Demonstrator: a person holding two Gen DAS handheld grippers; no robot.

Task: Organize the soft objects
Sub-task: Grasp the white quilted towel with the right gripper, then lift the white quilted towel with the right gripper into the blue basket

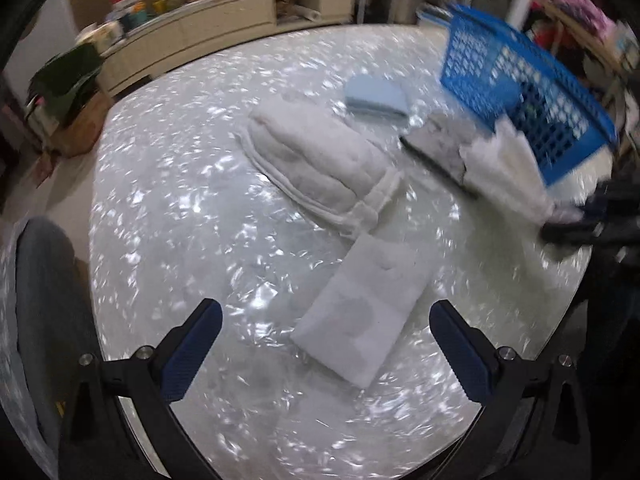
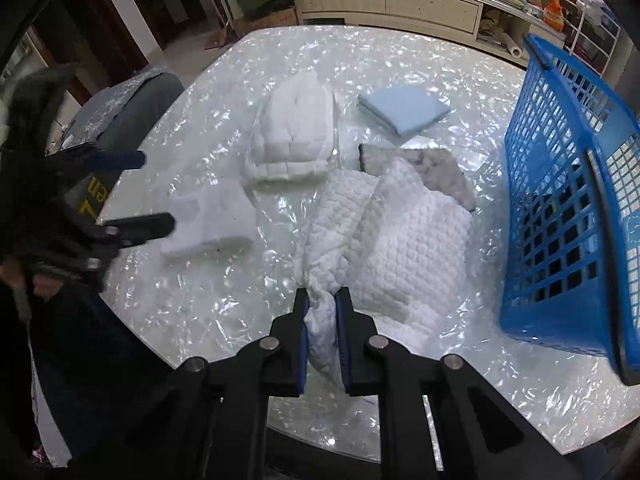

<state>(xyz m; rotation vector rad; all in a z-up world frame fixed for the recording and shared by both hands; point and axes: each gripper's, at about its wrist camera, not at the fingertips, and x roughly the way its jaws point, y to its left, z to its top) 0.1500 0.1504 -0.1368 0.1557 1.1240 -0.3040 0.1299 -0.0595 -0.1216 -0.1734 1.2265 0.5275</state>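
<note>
Right wrist view, left to right. The left gripper [image 2: 154, 192] enters at the left edge of the frame, its fingers spread wide with nothing between them, poised over the near end of a flat white folded cloth [image 2: 208, 222] lying left of centre on the pearlescent table [image 2: 400, 60]. Above and right of that cloth lies a quilted white padded item [image 2: 294, 140], upper centre. At lower centre the right gripper [image 2: 322, 300] is clamped narrow on a bunched corner of a white waffle-textured towel [image 2: 384, 240]; the towel's body spreads up and right from the pads. Its upper edge overlaps a grey fuzzy cloth [image 2: 436, 170]. A folded light blue cloth [image 2: 404, 110] sits apart in the upper centre-right. A blue plastic lattice basket [image 2: 560, 216] stands tilted along the right edge, just beside the towel.

Left wrist view: the left gripper [image 1: 326, 328] at the bottom of the frame is wide apart, with the flat white folded cloth [image 1: 370, 312] between and beyond its fingers, contact not established. The right side of this frame is motion-blurred.
</note>
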